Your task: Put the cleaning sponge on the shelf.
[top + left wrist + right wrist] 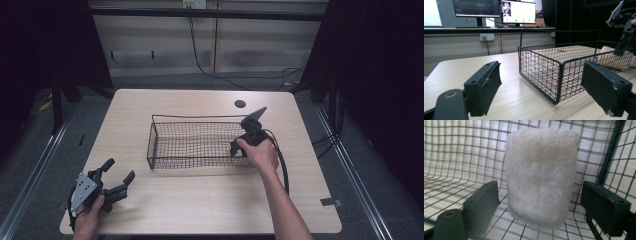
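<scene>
One basket point(200, 142); one white pad point(541, 175)

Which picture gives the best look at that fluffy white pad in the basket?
The right gripper view: the pad sits large between the open jaws. The left gripper view shows a pale patch behind the basket mesh. From the high view I can't make it out.

wire basket point(200, 142): open top, my way in; mesh walls block the sides. fuzzy white pad point(540, 175) fills its right end. bare table point(200, 200) in front.
</scene>
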